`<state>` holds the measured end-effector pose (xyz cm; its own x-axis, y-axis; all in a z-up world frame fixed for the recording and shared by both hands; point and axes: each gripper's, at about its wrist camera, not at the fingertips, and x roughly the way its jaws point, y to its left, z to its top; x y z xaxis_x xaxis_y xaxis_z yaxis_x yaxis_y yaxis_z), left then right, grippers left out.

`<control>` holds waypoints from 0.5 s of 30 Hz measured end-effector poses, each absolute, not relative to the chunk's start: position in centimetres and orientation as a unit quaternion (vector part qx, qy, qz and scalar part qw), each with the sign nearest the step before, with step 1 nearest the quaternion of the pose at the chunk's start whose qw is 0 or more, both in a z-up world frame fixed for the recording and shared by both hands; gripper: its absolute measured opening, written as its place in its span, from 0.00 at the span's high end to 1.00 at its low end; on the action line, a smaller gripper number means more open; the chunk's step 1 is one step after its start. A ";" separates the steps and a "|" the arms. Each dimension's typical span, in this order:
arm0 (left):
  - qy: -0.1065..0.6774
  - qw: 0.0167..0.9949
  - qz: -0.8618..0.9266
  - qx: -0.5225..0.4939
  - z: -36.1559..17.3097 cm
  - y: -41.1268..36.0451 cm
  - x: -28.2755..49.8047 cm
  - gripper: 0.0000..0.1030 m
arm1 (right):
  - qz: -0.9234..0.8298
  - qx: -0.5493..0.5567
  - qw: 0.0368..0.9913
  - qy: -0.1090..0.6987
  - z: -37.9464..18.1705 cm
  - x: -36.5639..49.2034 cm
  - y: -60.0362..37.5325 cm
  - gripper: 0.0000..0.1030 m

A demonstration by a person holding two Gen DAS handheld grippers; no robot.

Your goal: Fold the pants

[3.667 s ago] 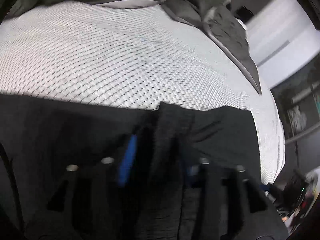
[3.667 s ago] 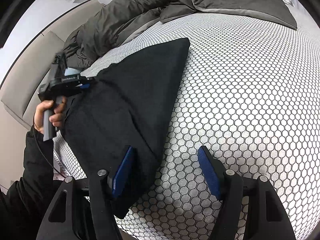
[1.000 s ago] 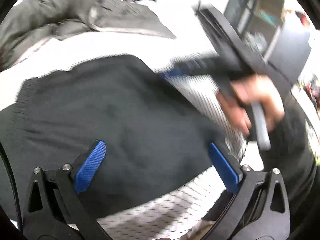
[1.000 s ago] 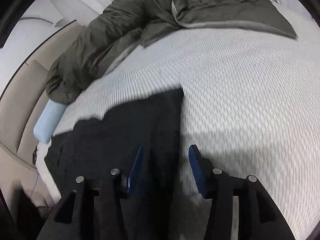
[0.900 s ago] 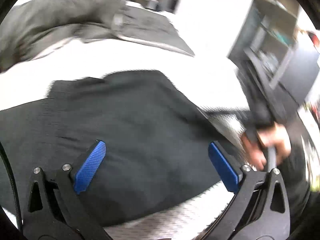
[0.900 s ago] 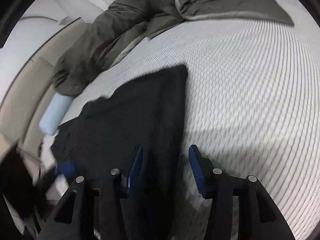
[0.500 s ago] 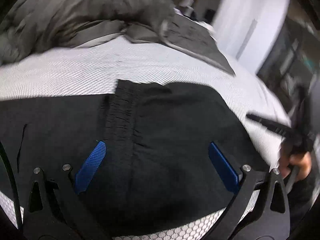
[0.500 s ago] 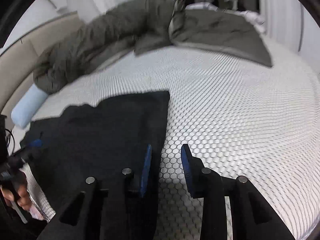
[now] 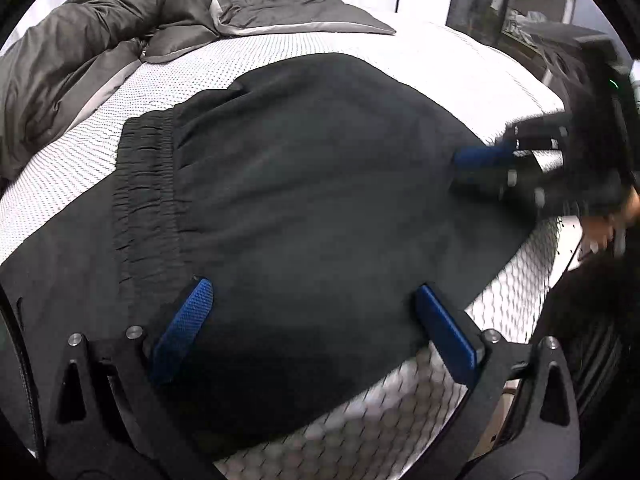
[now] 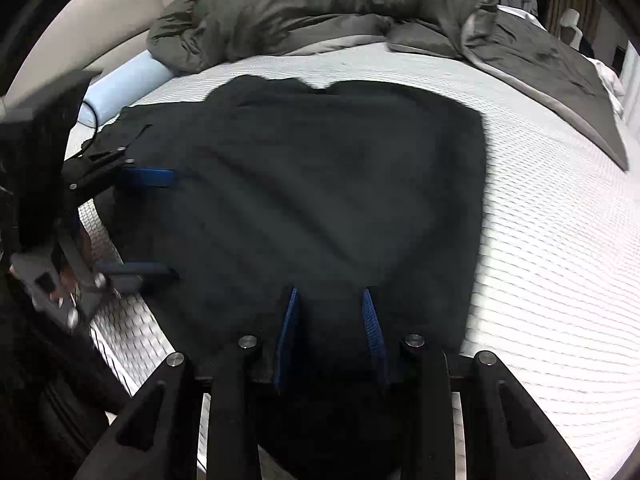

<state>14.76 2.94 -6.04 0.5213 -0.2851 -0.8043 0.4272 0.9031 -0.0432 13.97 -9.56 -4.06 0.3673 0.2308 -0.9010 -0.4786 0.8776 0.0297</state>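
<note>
Black pants (image 9: 312, 184) lie folded on the white honeycomb-patterned bed, their elastic waistband (image 9: 148, 184) at the left of the left wrist view. My left gripper (image 9: 316, 320) is open above the pants' near edge, empty. My right gripper (image 10: 330, 320) hovers low over the near part of the pants (image 10: 320, 184), its jaws partly apart with nothing between them. The right gripper also shows at the right of the left wrist view (image 9: 484, 164). The left gripper shows at the left of the right wrist view (image 10: 152, 224).
A rumpled grey duvet (image 10: 320, 12) lies across the far side of the bed. A pale blue bolster (image 10: 120, 84) lies at the far left by the headboard. The mattress edge (image 9: 400, 412) runs close under my left gripper. Shelves (image 9: 532, 4) stand at far right.
Both grippers have swung around over the pants; the right gripper now sits over the cloth rather than at its edge. The left gripper's jaws stay wide apart.
</note>
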 end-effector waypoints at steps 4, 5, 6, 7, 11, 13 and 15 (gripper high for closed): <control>0.426 0.880 -0.204 0.053 -3.7 4.1 13.9 0.02 | 0.216 -0.102 0.823 0.515 -3.0 14.5 -11.3 0.64; 0.405 0.888 -0.216 0.029 -2.4 4.7 13.8 0.02 | 0.216 -0.097 0.828 0.509 -2.5 14.5 -11.2 0.61; 0.391 0.893 -0.221 0.013 -1.6 5.0 14.1 0.02 | 0.218 -0.091 0.836 0.495 -1.8 14.6 -10.8 0.55; 0.374 0.902 -0.217 -0.009 -0.5 5.5 14.8 0.02 | 0.221 -0.089 0.844 0.481 -1.2 14.7 -10.3 0.50; 0.395 0.899 -0.188 -0.035 -0.9 5.8 19.1 0.03 | 0.222 -0.097 0.851 0.467 -1.6 17.9 -7.3 0.50; 0.426 0.883 -0.193 -0.023 -2.5 5.3 20.9 0.08 | 0.235 -0.095 0.829 0.498 -3.2 20.2 -5.6 0.50; 0.468 0.865 -0.181 0.002 -4.6 4.9 22.2 0.19 | 0.230 -0.107 0.803 0.539 -5.4 21.4 -4.8 0.51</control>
<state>22.15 4.93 -4.65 0.4962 -0.3113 -0.8105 0.3143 0.9346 -0.1665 21.37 -4.79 -5.45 0.3137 0.2536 -0.9150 -0.4850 0.8713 0.0752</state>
